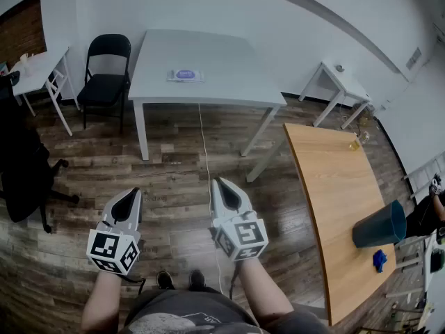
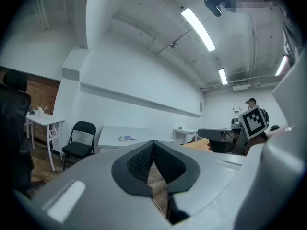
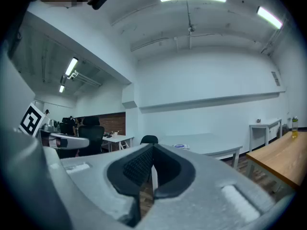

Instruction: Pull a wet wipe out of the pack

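The wet wipe pack (image 1: 185, 75), flat and white with a blue oval lid, lies on the far white table (image 1: 229, 82). It shows small in the left gripper view (image 2: 126, 138) and the right gripper view (image 3: 181, 146). Both grippers are held level over the wooden floor, well short of that table. My left gripper (image 1: 132, 195) is shut with nothing in it. My right gripper (image 1: 221, 184) is also shut and empty. In each gripper view the jaws (image 2: 153, 145) (image 3: 153, 149) meet at the tip.
A black folding chair (image 1: 106, 78) stands left of the white table. A wooden table (image 1: 334, 186) at the right carries a dark teal bin (image 1: 379, 225). A small white side table (image 1: 342, 82) stands at the back right. A black office chair (image 1: 21, 172) is at the left. A cable (image 1: 206, 152) runs across the floor.
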A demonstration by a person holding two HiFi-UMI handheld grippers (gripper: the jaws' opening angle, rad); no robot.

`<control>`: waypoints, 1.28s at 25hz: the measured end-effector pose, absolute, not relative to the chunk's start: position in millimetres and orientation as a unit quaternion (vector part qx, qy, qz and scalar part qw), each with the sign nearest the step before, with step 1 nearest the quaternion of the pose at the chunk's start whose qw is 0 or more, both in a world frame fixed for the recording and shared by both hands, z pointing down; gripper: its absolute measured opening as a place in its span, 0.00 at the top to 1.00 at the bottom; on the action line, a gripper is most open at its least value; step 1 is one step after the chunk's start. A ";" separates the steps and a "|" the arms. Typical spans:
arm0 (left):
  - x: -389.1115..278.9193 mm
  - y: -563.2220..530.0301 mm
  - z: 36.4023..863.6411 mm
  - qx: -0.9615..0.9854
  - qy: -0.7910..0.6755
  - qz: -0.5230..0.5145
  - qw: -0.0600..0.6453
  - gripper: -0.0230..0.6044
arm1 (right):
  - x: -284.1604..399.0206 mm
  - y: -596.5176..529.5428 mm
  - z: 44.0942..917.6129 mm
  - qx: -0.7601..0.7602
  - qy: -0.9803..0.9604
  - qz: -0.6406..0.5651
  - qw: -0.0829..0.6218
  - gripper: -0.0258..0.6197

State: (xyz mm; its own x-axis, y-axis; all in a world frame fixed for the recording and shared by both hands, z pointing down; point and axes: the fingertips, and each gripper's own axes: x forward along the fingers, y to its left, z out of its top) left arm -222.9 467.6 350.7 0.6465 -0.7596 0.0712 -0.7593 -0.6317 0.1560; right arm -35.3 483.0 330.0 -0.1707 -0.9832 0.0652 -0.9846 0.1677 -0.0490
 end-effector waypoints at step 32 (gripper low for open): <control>-258.1 452.1 383.2 0.906 -0.412 0.009 0.092 0.93 | -48.7 477.8 370.9 0.664 -0.746 0.050 -0.008 0.97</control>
